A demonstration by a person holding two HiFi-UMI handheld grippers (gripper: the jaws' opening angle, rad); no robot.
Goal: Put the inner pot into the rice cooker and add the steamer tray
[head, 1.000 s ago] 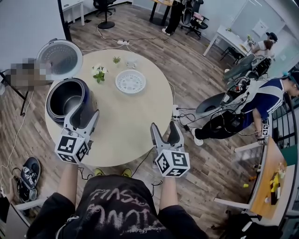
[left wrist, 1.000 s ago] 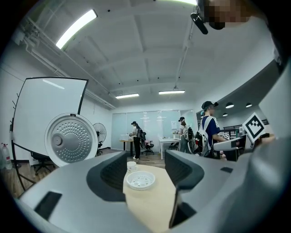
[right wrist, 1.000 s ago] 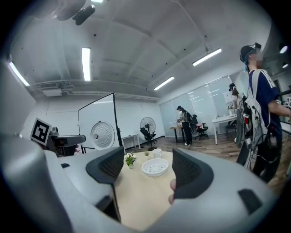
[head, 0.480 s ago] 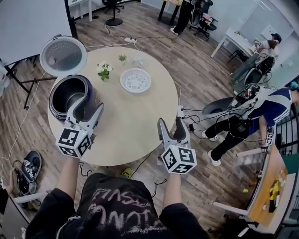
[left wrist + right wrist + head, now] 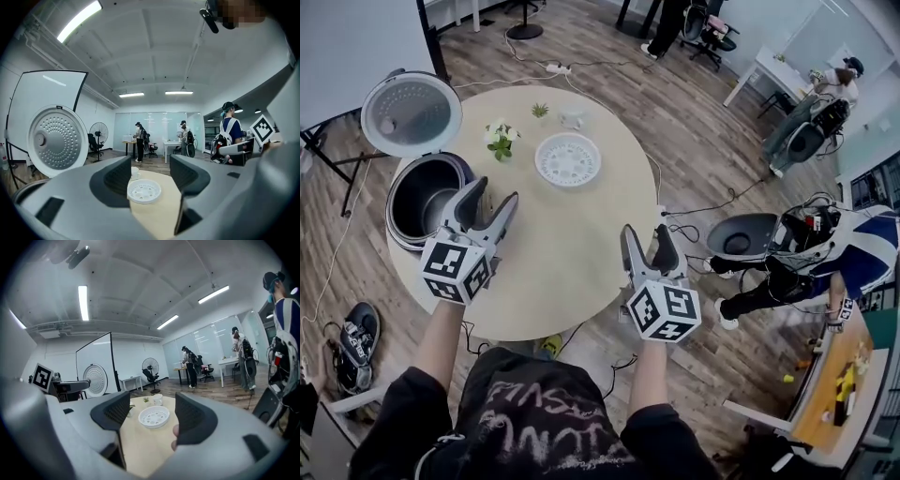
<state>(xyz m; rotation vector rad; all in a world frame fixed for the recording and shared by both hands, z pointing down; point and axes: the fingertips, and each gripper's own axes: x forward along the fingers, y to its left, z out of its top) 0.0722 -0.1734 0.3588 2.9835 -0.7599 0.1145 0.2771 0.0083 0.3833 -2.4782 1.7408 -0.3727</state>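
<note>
Left gripper (image 5: pixel 492 194): jaws wide apart with nothing between them, held just beside the right flank of the round silver rice cooker (image 5: pixel 397 230). The dark inner pot (image 5: pixel 427 192) sits inside the cooker, and the perforated lid (image 5: pixel 411 112) stands open behind it.

Right gripper (image 5: pixel 645 239): jaws wide but just been closing slightly, empty, at the near right rim of the round light-wood counter (image 5: pixel 553 272).

The white perforated round steamer tray (image 5: pixel 568 159) lies flat on the counter beyond both grippers, apart from each.

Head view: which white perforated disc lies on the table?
The steamer tray, flat beside the small plant; the other is the rice cooker's lid, standing open.
</note>
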